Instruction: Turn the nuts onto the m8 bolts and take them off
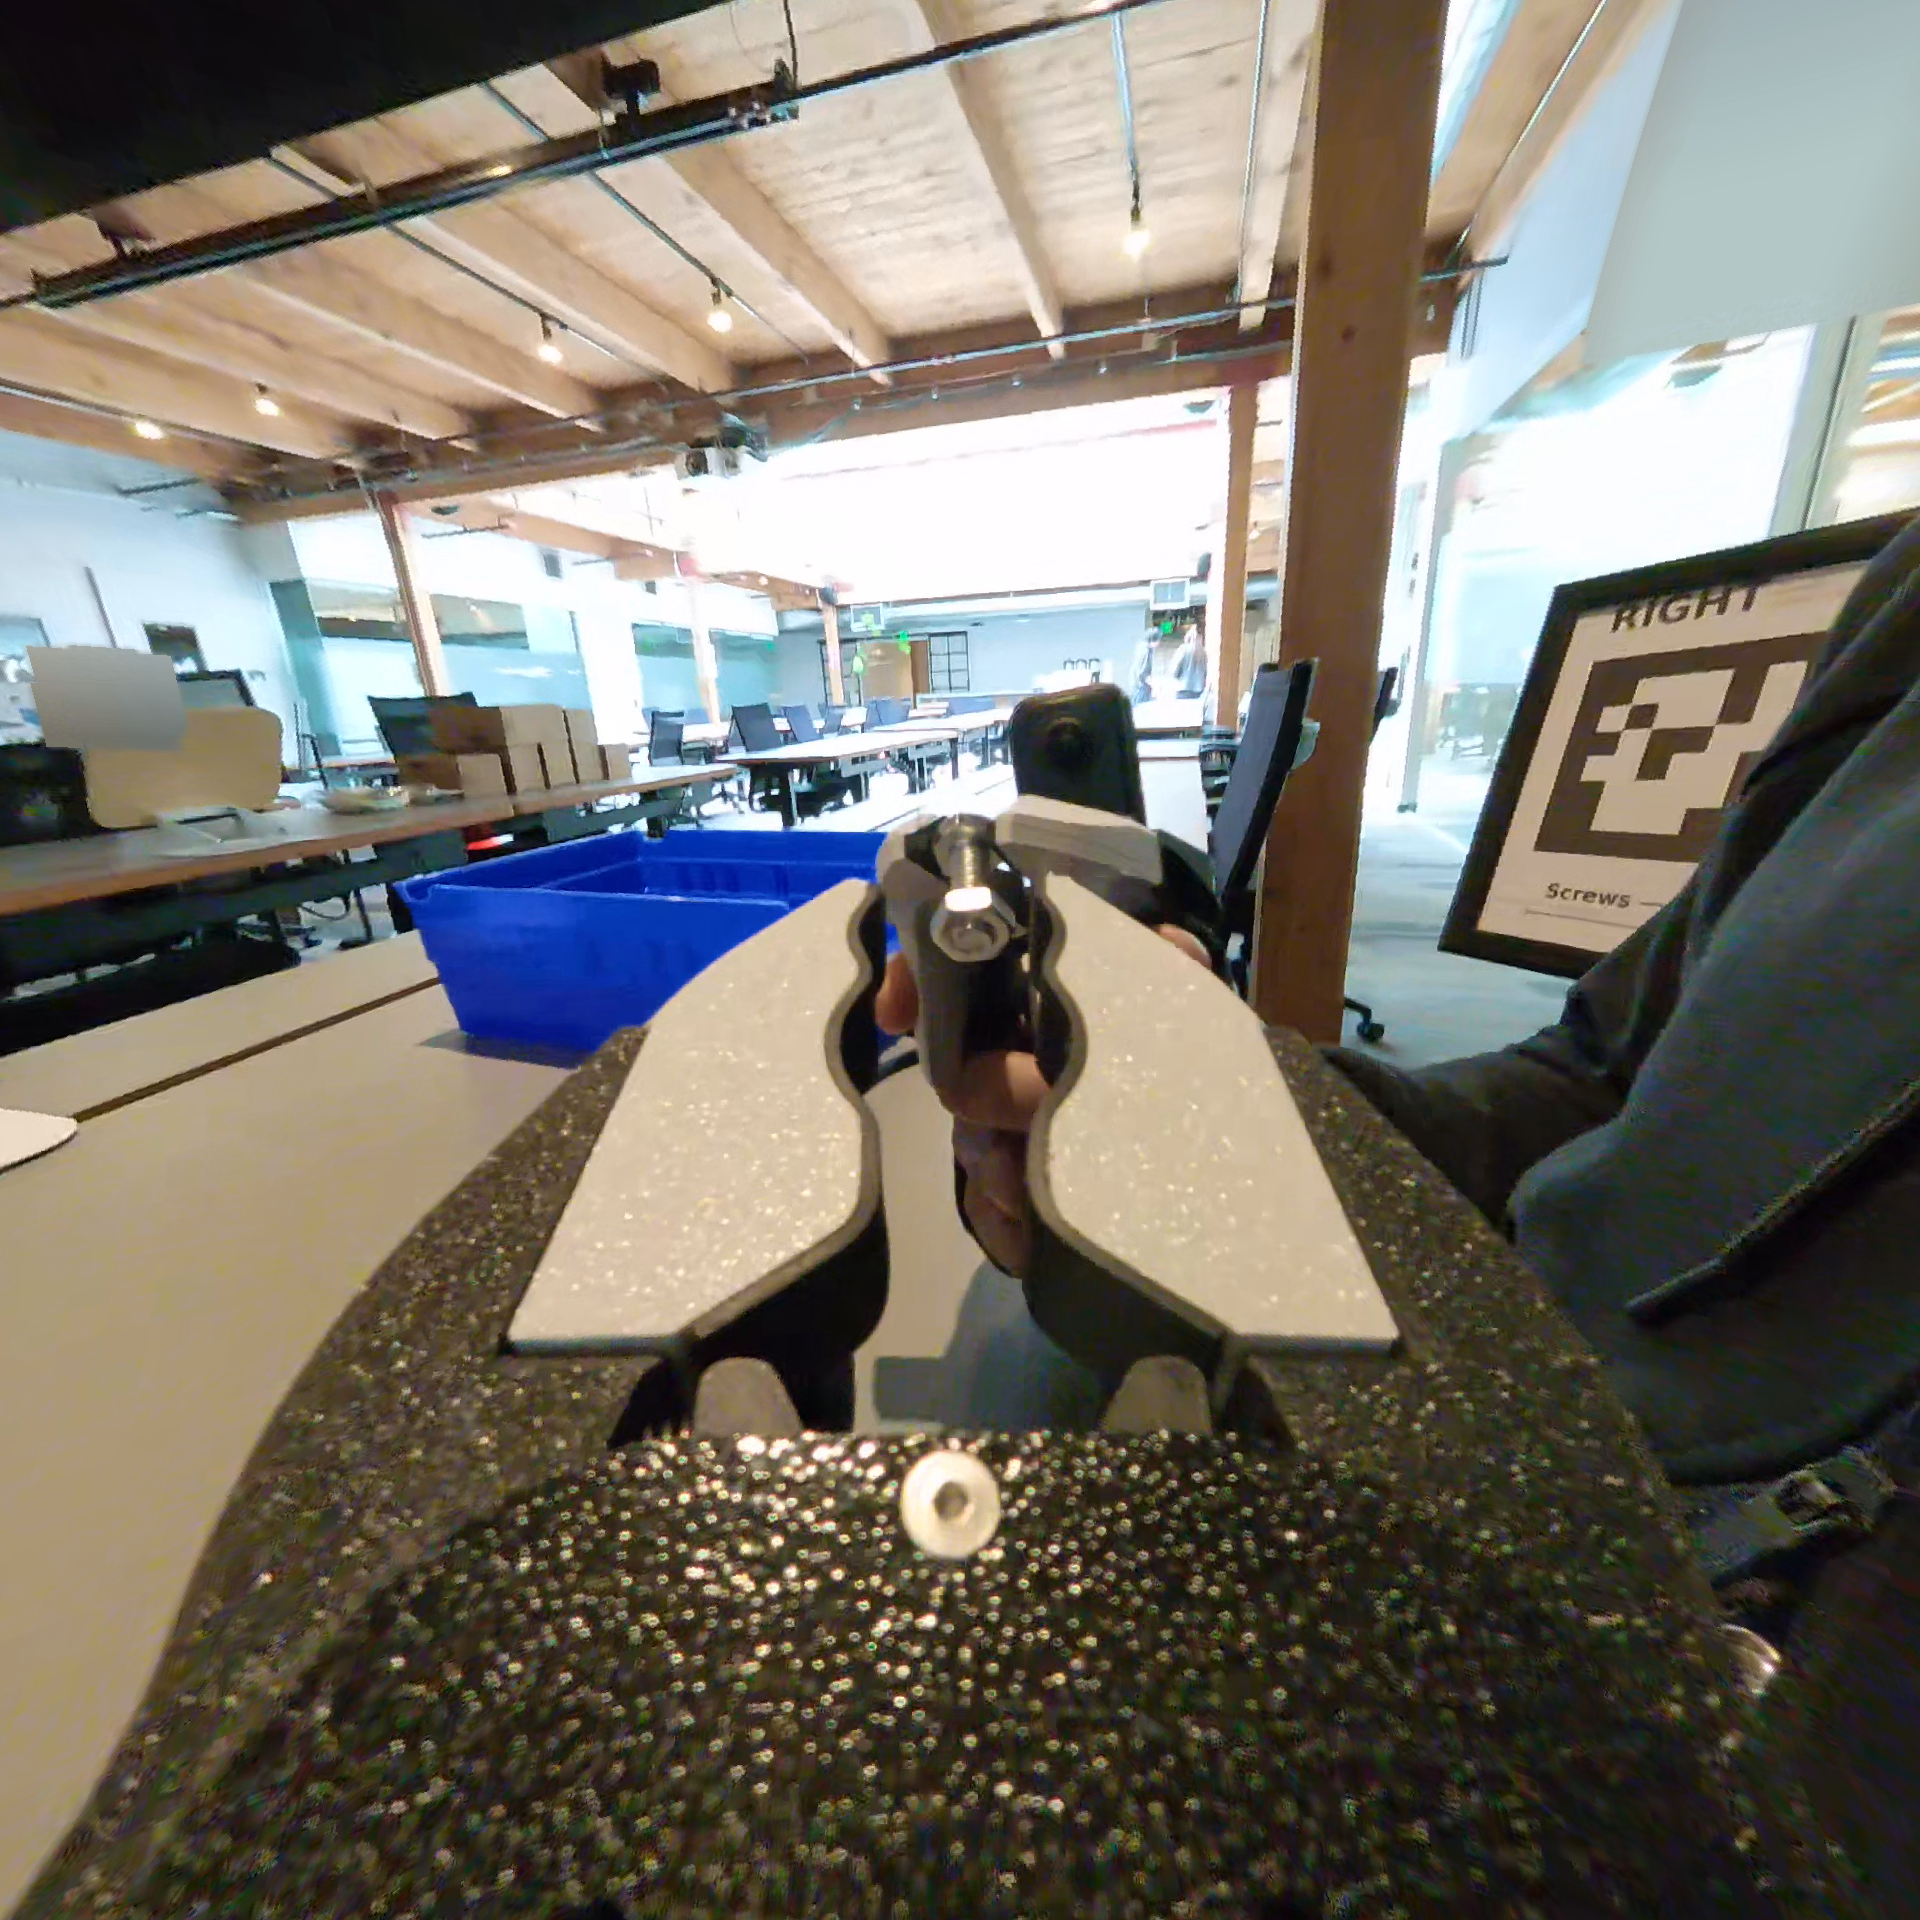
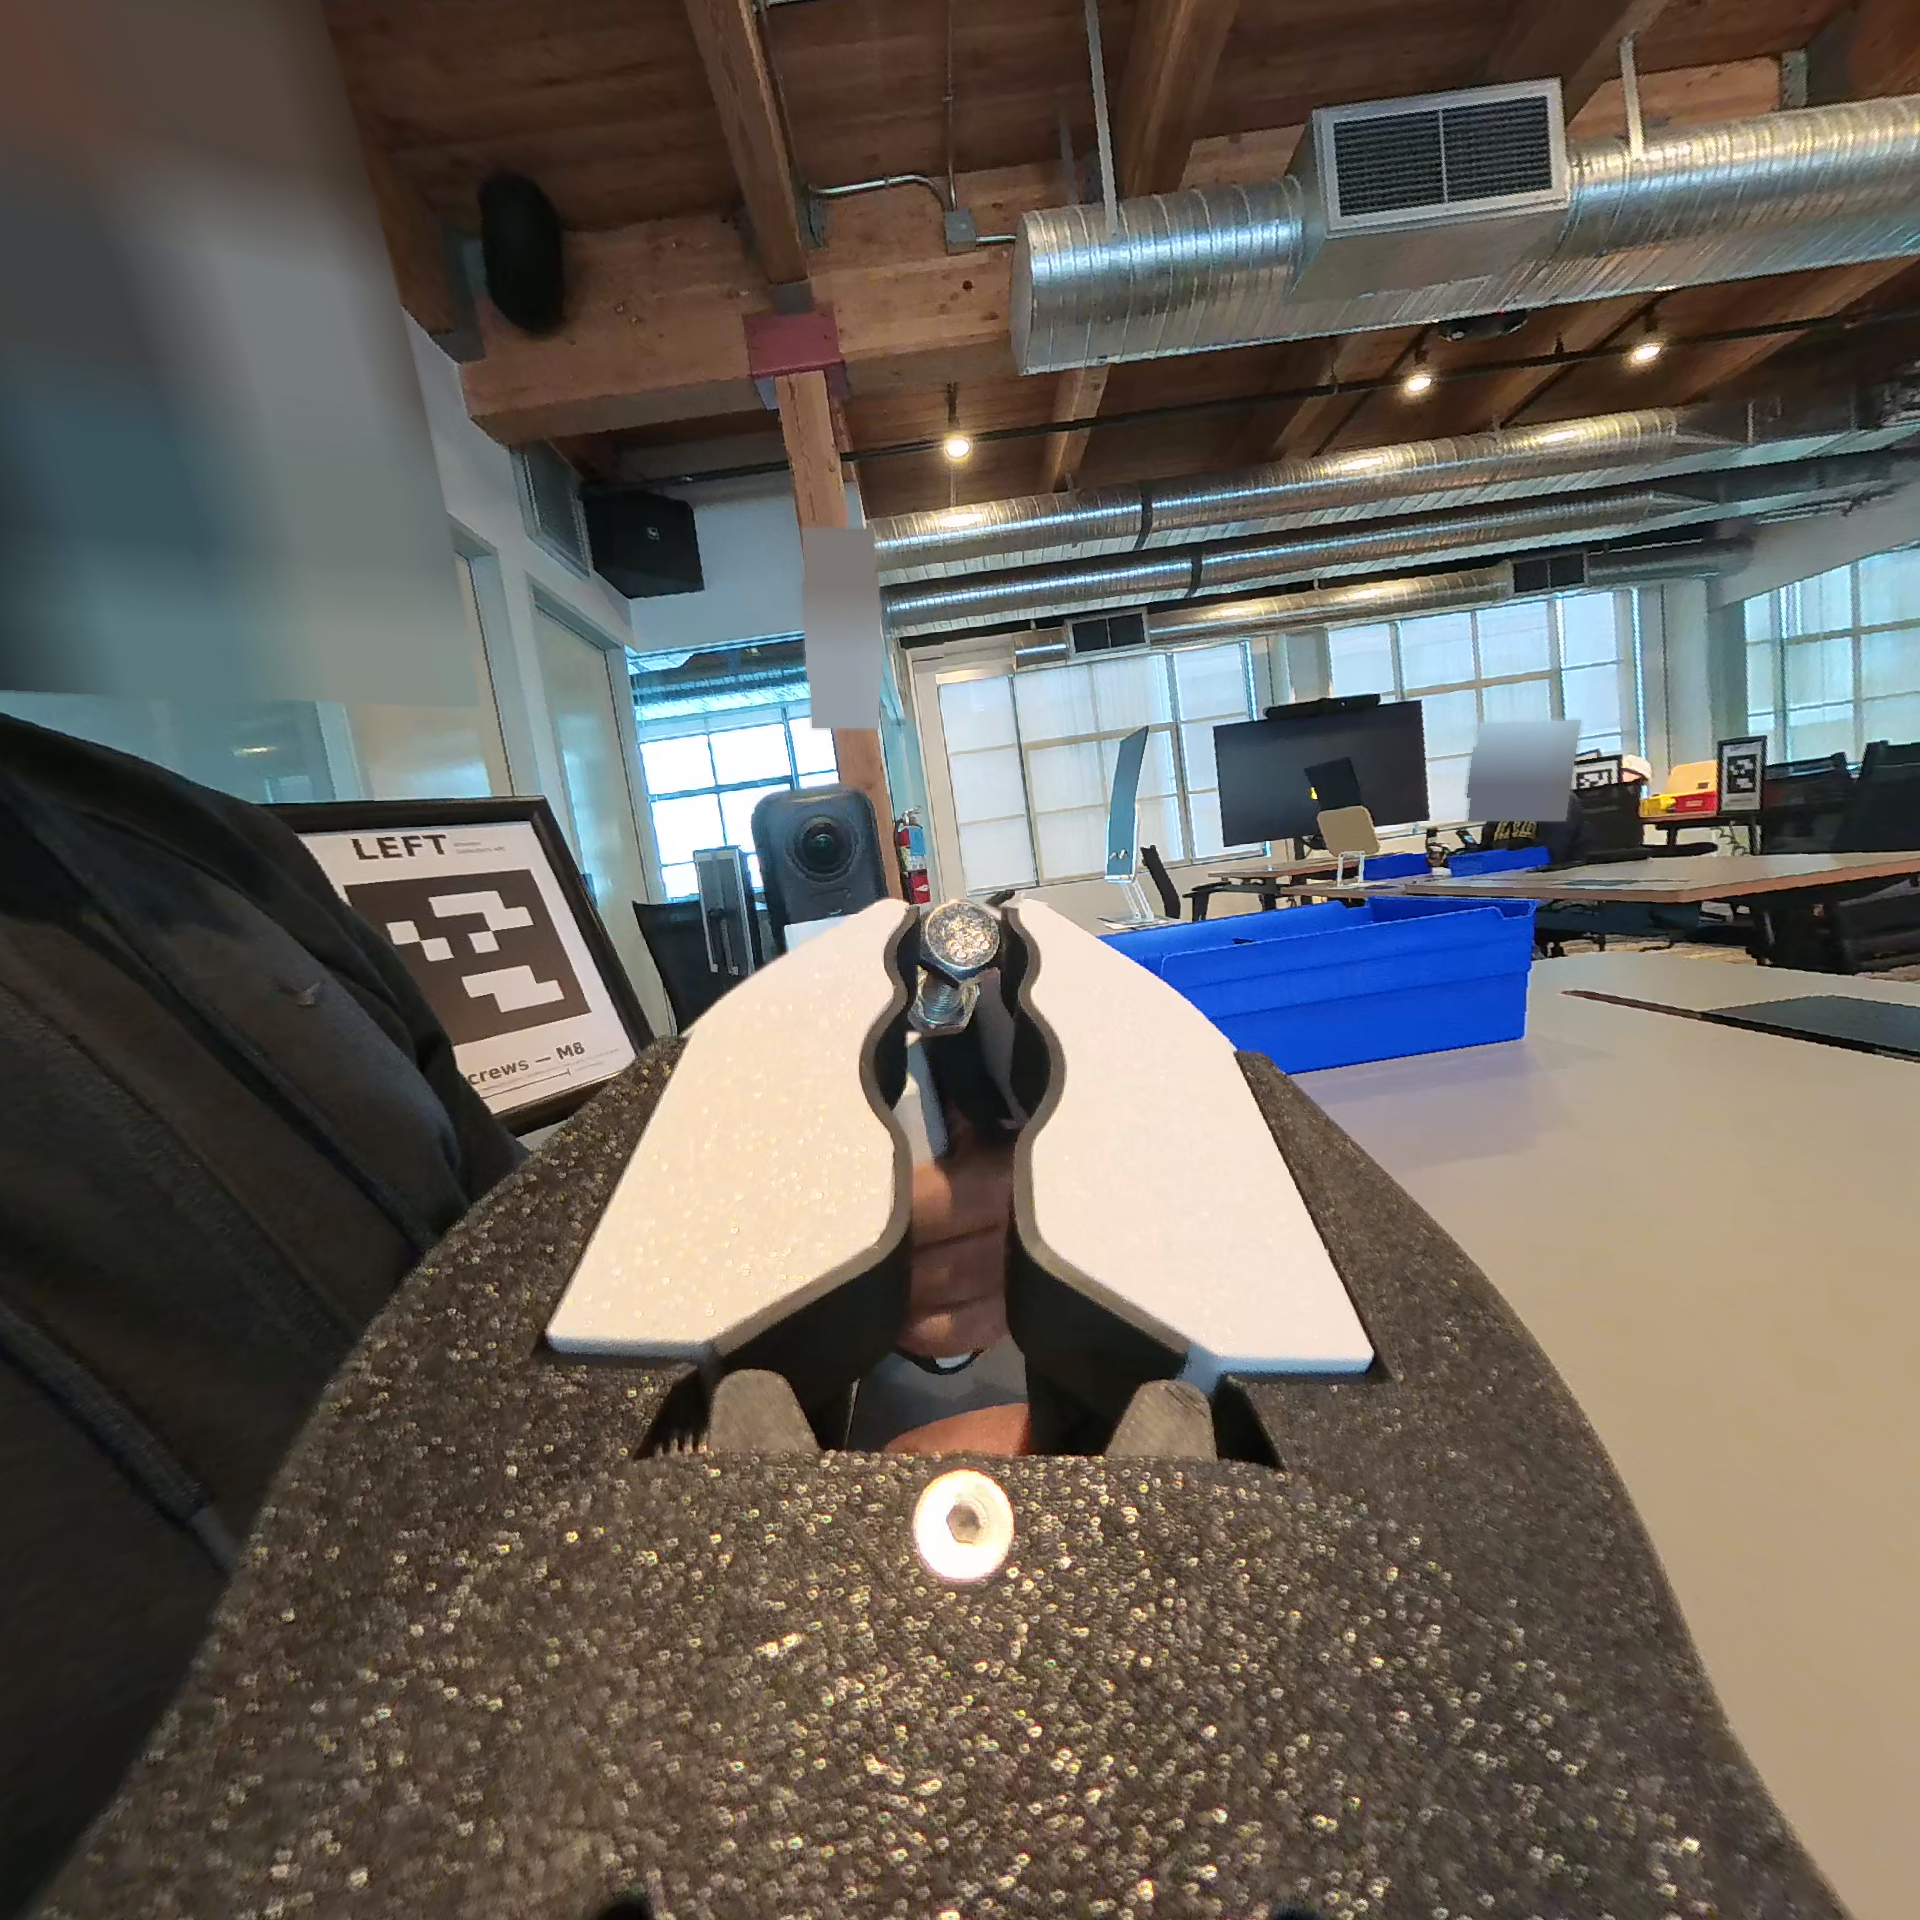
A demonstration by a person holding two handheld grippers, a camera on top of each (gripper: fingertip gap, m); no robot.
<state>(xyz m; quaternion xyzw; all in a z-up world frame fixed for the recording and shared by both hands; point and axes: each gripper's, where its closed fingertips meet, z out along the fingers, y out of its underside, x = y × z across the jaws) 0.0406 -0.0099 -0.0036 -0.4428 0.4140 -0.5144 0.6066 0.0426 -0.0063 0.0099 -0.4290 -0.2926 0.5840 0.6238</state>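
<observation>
Two claws faced tip to tip: right claw [image 2: 958, 940] clenched the bolt [image 2: 951, 971] head, shank running straight into the left claw [image 1: 961, 914], gripping the nut [image 1: 964, 925]

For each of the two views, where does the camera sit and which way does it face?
Left wrist view: it sits behind the left tool, facing along its fingers at the nut it grips on the bolt; beyond are the right tool, a hand and a dark sleeve.
Right wrist view: it sits behind the right tool, facing the bolt's head it grips; a dark sleeve shows left.
Shared: the bolt, blue bin, grey table.
</observation>
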